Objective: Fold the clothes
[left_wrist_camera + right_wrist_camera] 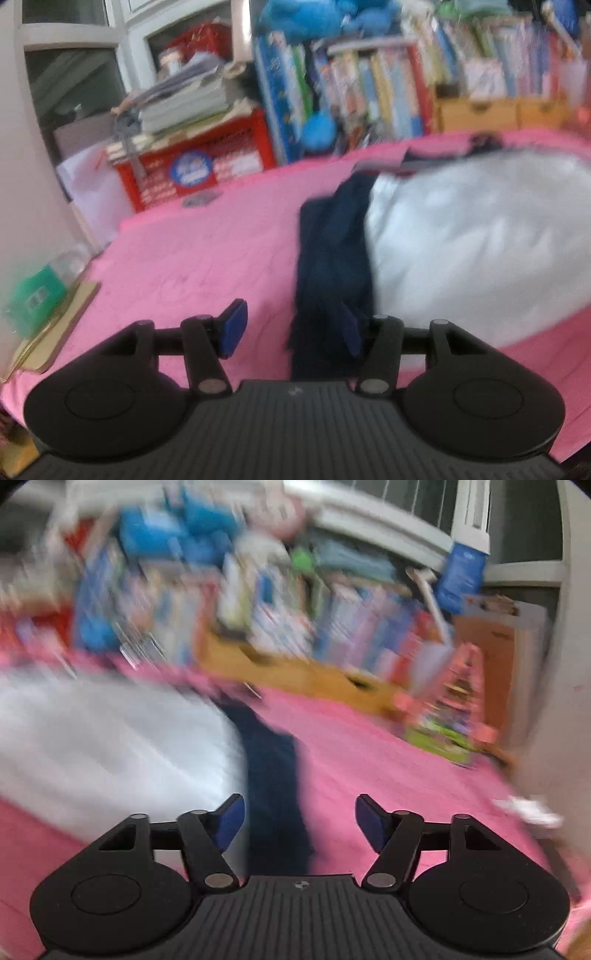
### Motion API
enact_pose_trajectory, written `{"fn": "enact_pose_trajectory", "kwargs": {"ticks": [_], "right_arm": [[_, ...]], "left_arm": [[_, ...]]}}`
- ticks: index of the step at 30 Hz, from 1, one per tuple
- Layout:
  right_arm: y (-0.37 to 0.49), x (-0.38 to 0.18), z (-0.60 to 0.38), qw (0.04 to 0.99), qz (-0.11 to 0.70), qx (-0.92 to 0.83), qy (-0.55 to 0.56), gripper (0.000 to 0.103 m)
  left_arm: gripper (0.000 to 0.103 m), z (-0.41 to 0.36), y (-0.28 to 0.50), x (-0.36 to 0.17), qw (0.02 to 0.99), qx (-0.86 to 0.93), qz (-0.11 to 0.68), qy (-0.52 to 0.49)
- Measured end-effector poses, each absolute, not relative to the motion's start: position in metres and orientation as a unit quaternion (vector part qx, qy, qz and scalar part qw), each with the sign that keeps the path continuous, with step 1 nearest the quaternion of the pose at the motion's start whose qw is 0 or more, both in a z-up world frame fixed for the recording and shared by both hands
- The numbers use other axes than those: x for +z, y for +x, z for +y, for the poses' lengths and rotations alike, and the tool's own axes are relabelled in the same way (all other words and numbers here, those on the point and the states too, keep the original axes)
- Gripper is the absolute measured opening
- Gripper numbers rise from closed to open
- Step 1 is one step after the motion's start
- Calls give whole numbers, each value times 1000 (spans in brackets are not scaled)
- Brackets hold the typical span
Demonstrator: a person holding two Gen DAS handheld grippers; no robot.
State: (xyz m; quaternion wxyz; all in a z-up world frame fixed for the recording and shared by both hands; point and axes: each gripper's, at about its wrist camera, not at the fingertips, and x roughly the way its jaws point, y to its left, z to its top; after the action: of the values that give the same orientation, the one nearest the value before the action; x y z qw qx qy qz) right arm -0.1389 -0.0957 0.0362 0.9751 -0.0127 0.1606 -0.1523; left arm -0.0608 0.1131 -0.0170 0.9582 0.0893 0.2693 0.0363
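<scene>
Pink cloth [207, 254] covers the tabletop, and on it lies a garment with a white body [480, 240] and navy sleeves. In the left wrist view one navy sleeve [332, 258] runs down the near side of the white part, and its lower end reaches in between the fingers of the left tongs [291, 328]. Those tongs are released, blue pads spread wide; the right-hand pad [349, 332] sits against the dark fabric, though blur hides whether it truly touches.

The right tongs [299, 819] are likewise released, with nothing gripped. Another navy sleeve [273, 771] lies straight ahead between the two blue pads [231, 821], with the white body [110, 746] spreading off to the left.

Clutter crowds the far edge of the tabletop. The left wrist view shows a red crate [199, 162] with a round blue sticker, a stack of papers and books [184, 103] piled on top of it, a row of upright picture books [369, 92], blue plush toys [306, 18] above them, wooden drawers [498, 110], and a green box [33, 299] on a tan board at the near left corner.

The right wrist view is heavily smeared, yet it alone shows a window frame [461, 524], a brown cardboard panel [487, 672] leaning by the wall, a colourful toy [450, 723] on the cloth, and a small white scrap [532, 808] near the right edge.
</scene>
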Motion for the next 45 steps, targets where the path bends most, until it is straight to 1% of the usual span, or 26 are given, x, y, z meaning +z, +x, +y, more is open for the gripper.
{"fn": "enact_pose_trajectory", "kwargs": {"ticks": [1, 2, 4, 5, 8, 10, 12, 13, 15, 21, 23, 24, 25, 31, 37, 45], "right_arm": [[-142, 40, -85, 982, 135, -127, 23, 98], [-139, 41, -72, 985, 125, -114, 41, 103], [-132, 44, -45, 987, 110, -92, 71, 103], [-124, 42, -34, 988, 118, -69, 77, 102], [-115, 37, -19, 982, 163, -55, 73, 94], [-109, 33, -9, 978, 193, -48, 69, 70], [-103, 29, 1, 972, 223, -41, 65, 63], [-100, 27, 6, 969, 238, -38, 63, 58], [-101, 27, 15, 967, 248, -40, 50, 54], [-98, 19, 25, 961, 272, -40, 40, 51], [-98, 17, 27, 959, 278, -39, 38, 50], [-98, 17, 28, 959, 277, -38, 38, 49], [-97, 17, 28, 960, 276, -37, 35, 48], [-102, 15, 31, 962, 270, -32, 32, 47], [-105, 14, 34, 963, 267, -29, 29, 47], [-106, 15, 32, 963, 267, -23, 36, 46]], "left_arm": [[52, 110, -61, -11, 960, 16, 269, 70], [52, 107, -59, -6, 961, -9, 274, 46], [52, 102, -57, 4, 958, -58, 282, -3], [52, 99, -54, 8, 954, -79, 288, -25], [52, 90, -42, 14, 940, -114, 315, -71], [52, 84, -34, 16, 929, -130, 333, -93], [52, 73, -29, 15, 922, -147, 346, -96], [52, 66, -27, 15, 919, -155, 350, -91], [52, 52, -23, 15, 913, -173, 359, -81], [52, 13, -8, 14, 884, -226, 404, -60], [49, 1, -2, 11, 873, -234, 424, -50], [39, -5, 0, 10, 869, -235, 433, -42], [33, -10, 2, 7, 865, -234, 442, -32], [32, -30, 16, -18, 845, -213, 490, -4], [33, -37, 47, -20, 855, -177, 487, -6], [33, -52, 126, -24, 874, -117, 472, 29]]}}
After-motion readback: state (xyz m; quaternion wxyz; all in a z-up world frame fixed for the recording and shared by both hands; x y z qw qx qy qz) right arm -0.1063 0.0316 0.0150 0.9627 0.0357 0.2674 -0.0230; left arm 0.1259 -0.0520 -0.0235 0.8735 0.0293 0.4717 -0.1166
